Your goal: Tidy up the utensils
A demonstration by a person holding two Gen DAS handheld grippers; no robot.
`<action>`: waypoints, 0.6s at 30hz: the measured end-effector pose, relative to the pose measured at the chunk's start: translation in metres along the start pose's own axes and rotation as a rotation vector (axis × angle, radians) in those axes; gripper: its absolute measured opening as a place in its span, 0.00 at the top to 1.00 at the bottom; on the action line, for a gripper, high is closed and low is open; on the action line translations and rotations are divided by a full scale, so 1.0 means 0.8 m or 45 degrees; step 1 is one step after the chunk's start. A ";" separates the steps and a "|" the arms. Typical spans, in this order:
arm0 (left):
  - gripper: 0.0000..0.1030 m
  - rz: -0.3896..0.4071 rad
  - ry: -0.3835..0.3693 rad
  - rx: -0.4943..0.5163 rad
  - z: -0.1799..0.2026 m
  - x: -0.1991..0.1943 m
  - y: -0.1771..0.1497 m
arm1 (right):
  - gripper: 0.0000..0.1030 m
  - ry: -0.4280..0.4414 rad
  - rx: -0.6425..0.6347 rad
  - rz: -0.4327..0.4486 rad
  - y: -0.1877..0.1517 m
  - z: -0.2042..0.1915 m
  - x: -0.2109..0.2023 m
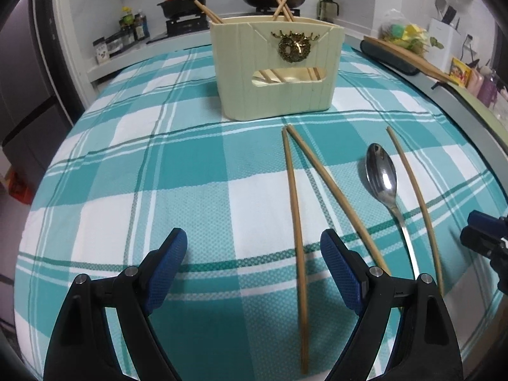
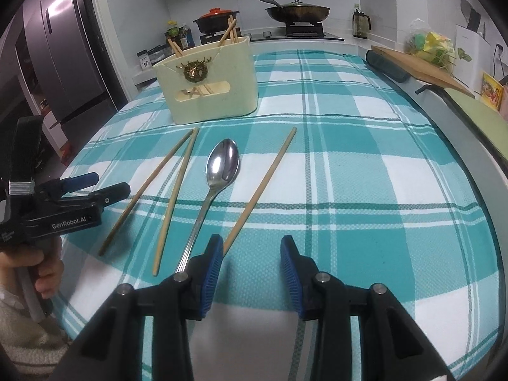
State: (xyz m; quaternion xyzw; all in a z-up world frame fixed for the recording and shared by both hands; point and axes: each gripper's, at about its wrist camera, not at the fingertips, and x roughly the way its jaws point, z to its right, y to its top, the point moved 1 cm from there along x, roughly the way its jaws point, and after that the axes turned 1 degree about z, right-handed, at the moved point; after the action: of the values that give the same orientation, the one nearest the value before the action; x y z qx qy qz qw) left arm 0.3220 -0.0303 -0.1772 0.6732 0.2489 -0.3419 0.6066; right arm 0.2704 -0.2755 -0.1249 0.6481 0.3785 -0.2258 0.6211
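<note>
A cream utensil holder point(image 1: 275, 68) point(image 2: 208, 83) stands on the checked tablecloth with several chopsticks point(image 1: 281, 4) sticking out of it. In front of it lie three loose chopsticks point(image 1: 296, 203) point(image 1: 336, 197) point(image 1: 416, 197) and a metal spoon point(image 1: 382, 177) point(image 2: 219, 171). In the right wrist view the chopsticks lie left of the spoon point(image 2: 146, 190) point(image 2: 176, 200) and right of it point(image 2: 260, 187). My left gripper point(image 1: 254, 250) is open and empty above the cloth, one chopstick between its fingers. My right gripper point(image 2: 250, 254) is open and empty near the spoon handle and right chopstick.
The teal checked tablecloth point(image 1: 158, 171) covers the table. A wooden cutting board point(image 2: 419, 63) and a dark roll point(image 2: 385, 63) sit at the right edge. Stove with pots point(image 2: 298, 11) is behind. The fridge point(image 2: 63, 47) stands left. The left gripper also shows in the right wrist view point(image 2: 95, 184).
</note>
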 end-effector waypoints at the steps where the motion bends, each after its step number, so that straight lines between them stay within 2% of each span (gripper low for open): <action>1: 0.16 -0.009 0.009 0.007 0.001 0.005 0.001 | 0.63 -0.004 0.002 -0.008 0.005 0.000 0.007; 7: 0.17 -0.015 0.084 0.138 0.021 0.022 -0.002 | 0.63 -0.016 -0.013 -0.059 0.021 -0.008 0.049; 9: 0.24 -0.017 0.069 0.133 0.022 0.022 -0.002 | 0.63 -0.017 -0.026 -0.076 0.022 -0.012 0.061; 11: 0.50 -0.033 0.036 0.103 0.020 0.024 -0.001 | 0.72 -0.049 -0.053 -0.082 0.021 -0.016 0.069; 12: 0.56 -0.035 0.018 0.081 0.019 0.024 -0.002 | 0.83 -0.086 -0.068 -0.067 0.021 -0.017 0.069; 13: 0.70 -0.039 0.011 0.058 0.018 0.024 -0.002 | 0.90 -0.113 -0.072 -0.064 0.021 -0.016 0.070; 14: 0.82 -0.037 0.017 0.041 0.017 0.023 -0.002 | 0.91 -0.124 -0.054 -0.059 0.021 -0.013 0.069; 16: 0.91 -0.033 0.042 0.014 0.016 0.022 -0.004 | 0.93 -0.156 -0.017 -0.050 0.020 -0.005 0.067; 18: 0.91 -0.032 0.062 -0.030 0.010 0.019 -0.008 | 0.94 -0.209 0.003 -0.040 0.018 0.003 0.064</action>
State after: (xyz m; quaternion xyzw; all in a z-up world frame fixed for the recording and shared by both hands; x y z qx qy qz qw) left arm 0.3257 -0.0387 -0.1931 0.6710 0.2761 -0.3300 0.6038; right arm 0.3132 -0.2665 -0.1547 0.6220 0.3362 -0.2885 0.6456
